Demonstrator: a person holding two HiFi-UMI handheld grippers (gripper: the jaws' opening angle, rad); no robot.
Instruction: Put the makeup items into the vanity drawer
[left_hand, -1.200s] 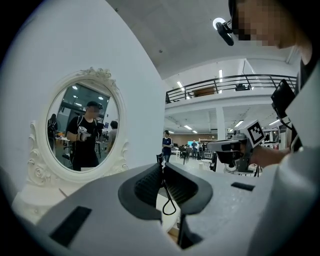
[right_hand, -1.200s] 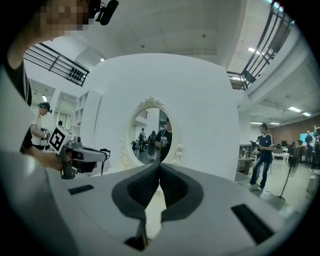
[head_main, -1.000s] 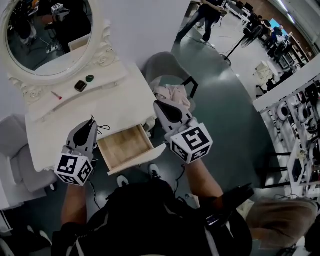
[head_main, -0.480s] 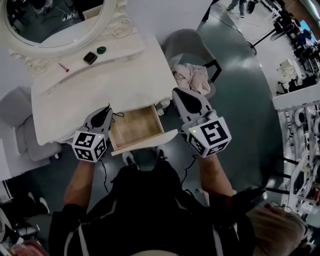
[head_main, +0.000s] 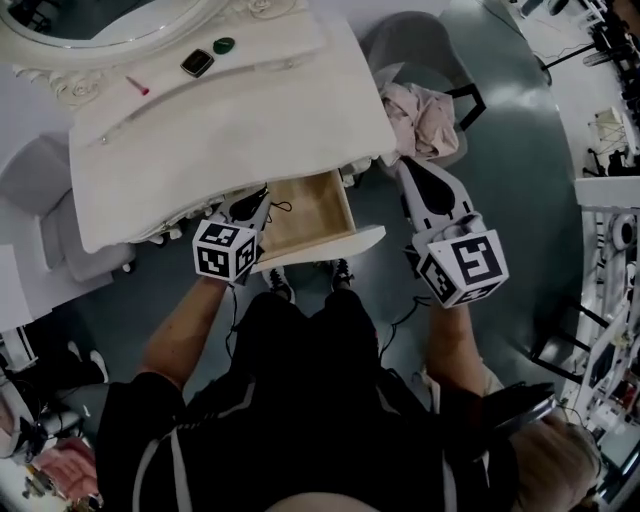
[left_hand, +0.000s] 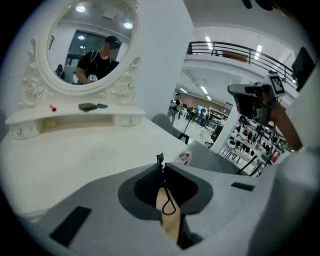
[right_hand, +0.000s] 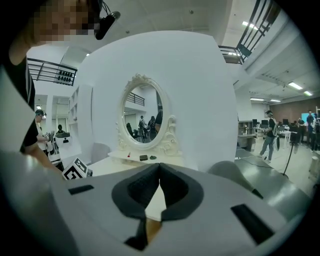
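The vanity's drawer (head_main: 308, 212) stands pulled out, its bare wooden bottom showing. On the shelf under the mirror lie a dark square compact (head_main: 197, 63) (left_hand: 87, 106), a green round item (head_main: 224, 45) (left_hand: 102, 105) and a small red stick (head_main: 138, 87) (left_hand: 52, 108). My left gripper (head_main: 262, 195) (left_hand: 161, 167) hovers at the drawer's left edge, jaws shut, with a thin black loop hanging at its tips. To the right of the drawer my right gripper (head_main: 408, 166) (right_hand: 159, 166) is shut and holds nothing.
A grey chair with a pink cloth (head_main: 425, 115) stands right of the white vanity top (head_main: 250, 130). Another grey seat (head_main: 45, 215) sits at the vanity's left. The oval mirror (left_hand: 82, 42) rises at the back. My feet are on the floor under the drawer.
The head view has swung, so the vanity sits higher in the picture. My left gripper has come in to the drawer's left edge and my right gripper has drawn away to the right. The drawer stays open.
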